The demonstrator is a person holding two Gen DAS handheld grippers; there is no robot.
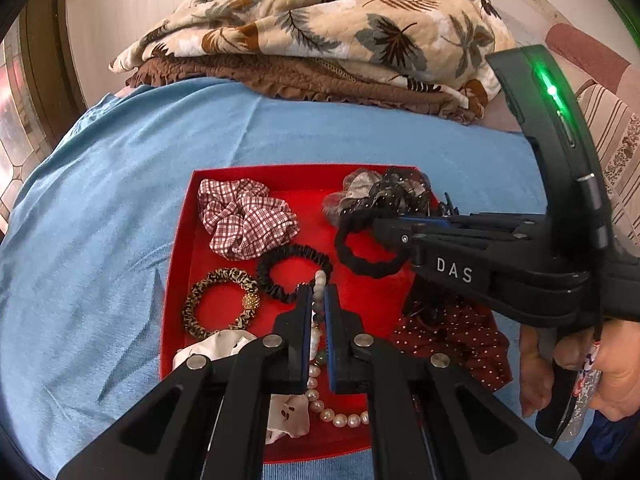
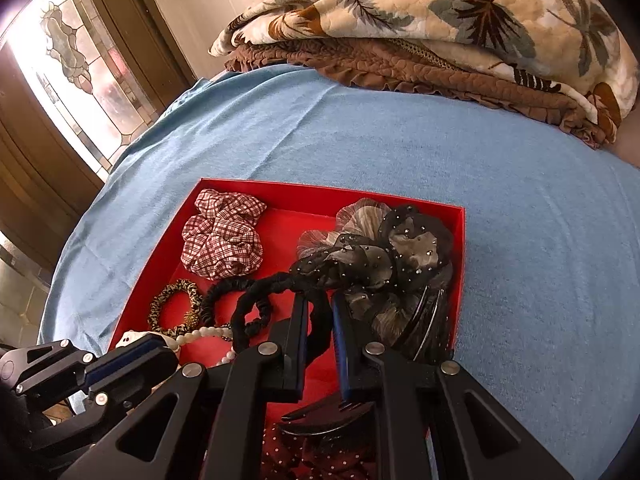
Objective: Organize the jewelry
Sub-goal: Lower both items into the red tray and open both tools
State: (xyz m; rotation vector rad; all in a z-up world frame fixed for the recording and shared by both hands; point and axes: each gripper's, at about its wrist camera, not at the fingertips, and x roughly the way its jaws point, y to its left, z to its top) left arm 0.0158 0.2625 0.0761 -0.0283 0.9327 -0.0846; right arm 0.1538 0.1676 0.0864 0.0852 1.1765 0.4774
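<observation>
An open red box (image 1: 304,172) (image 2: 320,188) lies on a blue sheet and holds hair ties and jewelry. My left gripper (image 1: 318,294) (image 2: 170,355) is shut on a pearl bead necklace (image 1: 320,400) (image 2: 204,334) that trails down into the box. My right gripper (image 2: 320,304) (image 1: 380,226) is shut on a black hair band (image 1: 360,256) (image 2: 260,300) joined to a black mesh flower (image 1: 384,192) (image 2: 392,256). Around them lie a checked scrunchie (image 1: 248,220) (image 2: 224,240), a leopard-print scrunchie (image 1: 220,304) (image 2: 176,308), a thin black scrunchie (image 1: 294,276) and a dotted dark red scrunchie (image 1: 460,340).
The blue sheet (image 1: 120,200) (image 2: 520,240) spreads around the box. A folded leaf-print quilt (image 1: 320,20) (image 2: 440,20) is stacked behind it. A stained-glass door (image 2: 68,60) stands to the left. A black hair clip (image 2: 328,420) lies under my right gripper. A person's hand (image 1: 608,368) holds the right gripper.
</observation>
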